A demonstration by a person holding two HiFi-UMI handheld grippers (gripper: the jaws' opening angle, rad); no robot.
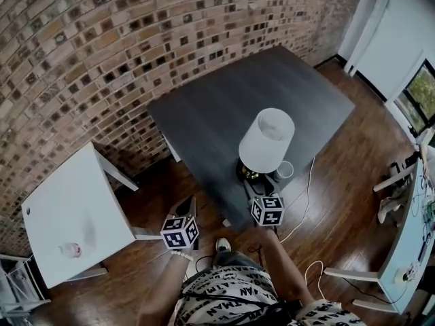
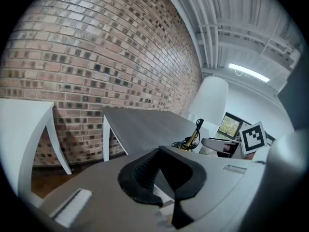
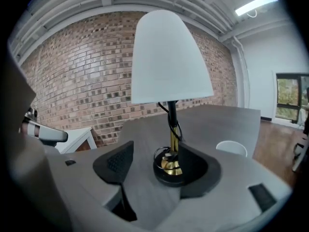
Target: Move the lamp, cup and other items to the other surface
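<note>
A lamp with a white shade (image 1: 266,140) and a brass stem stands near the front edge of the dark table (image 1: 224,107). A white cup (image 1: 284,170) sits just right of the lamp's base. My right gripper (image 1: 262,183) is open at the lamp. In the right gripper view the black round base (image 3: 170,172) lies between the pads, close to the right pad (image 3: 200,170) and apart from the left one. The cup (image 3: 231,148) shows behind the right jaw. My left gripper (image 1: 186,204) hangs shut and empty over the floor, left of the dark table.
A white side table (image 1: 75,216) stands at the left by the brick wall, with a small pale object (image 1: 70,250) on it. A white cable (image 1: 307,195) trails over the wooden floor. A desk and white chairs (image 1: 401,263) are at the right.
</note>
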